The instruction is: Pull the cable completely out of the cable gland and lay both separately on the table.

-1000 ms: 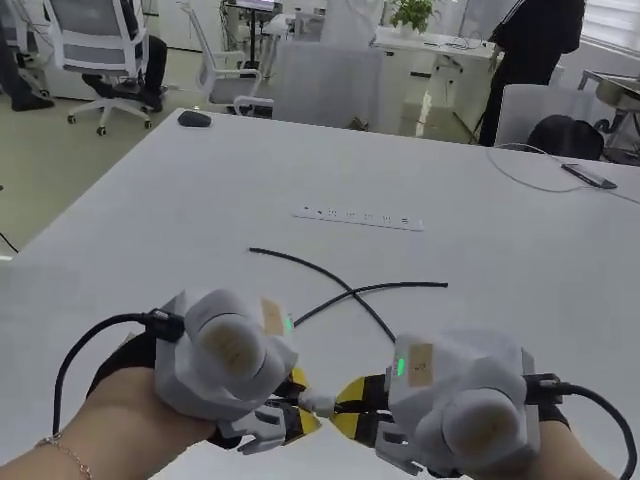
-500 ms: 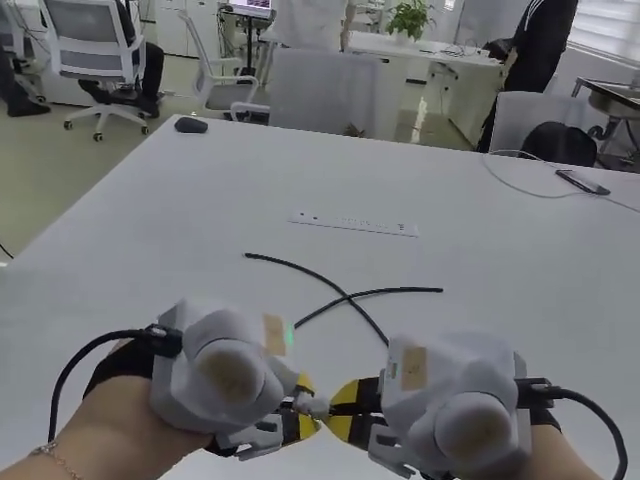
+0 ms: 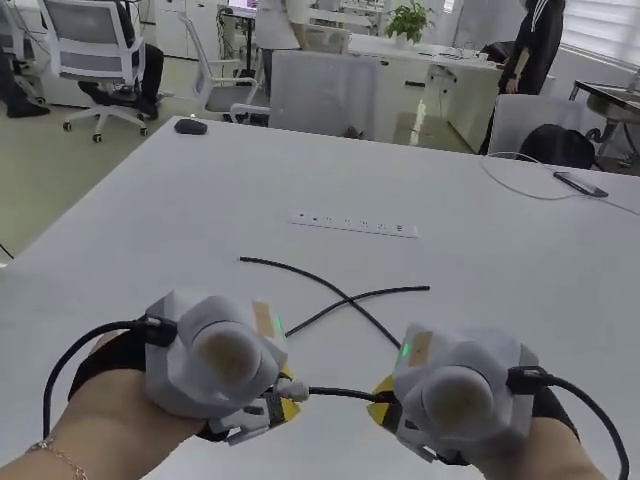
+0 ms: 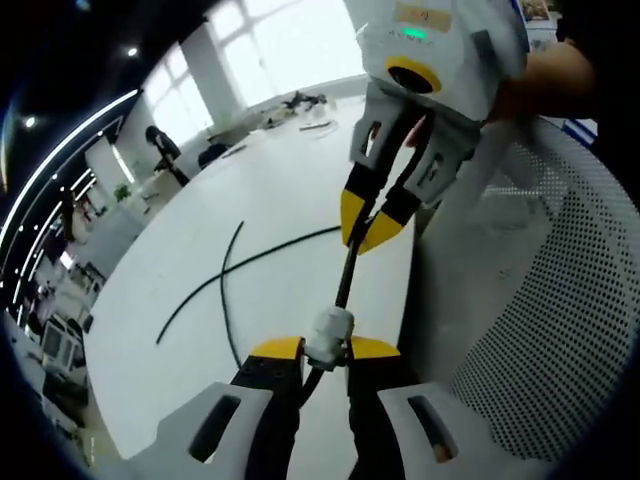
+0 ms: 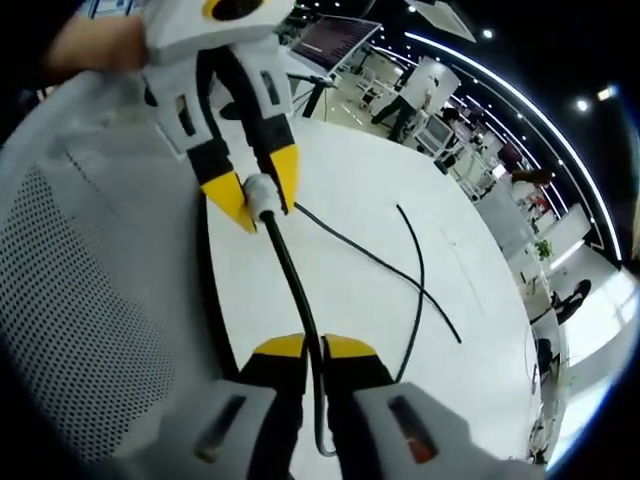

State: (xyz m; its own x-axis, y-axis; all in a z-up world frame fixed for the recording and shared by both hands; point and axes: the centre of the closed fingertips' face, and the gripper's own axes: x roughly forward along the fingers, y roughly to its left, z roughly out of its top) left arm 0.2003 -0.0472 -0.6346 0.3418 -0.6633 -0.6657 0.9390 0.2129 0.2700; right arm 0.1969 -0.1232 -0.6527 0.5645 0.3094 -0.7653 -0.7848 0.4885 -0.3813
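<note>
You had the left tool (image 4: 325, 350) closed on the white cable gland (image 4: 328, 332), with its yellow tips pinching the body from both sides. The right tool (image 5: 311, 347) was clamped narrow on the black cable (image 5: 290, 262), a little way off from the gland. That split made sense for the job. One tool anchored the fitting and the other owned the cable, so drawing your hands apart would slide the cable through instead of dragging both along. The stretch between the tools ran straight, and both were held in the air by the near edge of the worktop (image 3: 480, 290), touching nothing.

From the head view you could read the layout. The tools faced each other, with the cable bridging them. Two loose black cables (image 3: 345, 295) lay crossed farther out, well apart from your work, which left bare surface between for laying the parts down. The tool housings covered most of the jaws there.

The left gripper view gave what that lacked. It showed the gland seated squarely between the tips, and a dark length of cable emerging on its near side, so I judged the cable was not yet free. The right gripper view showed the cable's tail running back past the closed jaws and curving away below them. It also showed the gland from its other face, gripped in the left tool.
</note>
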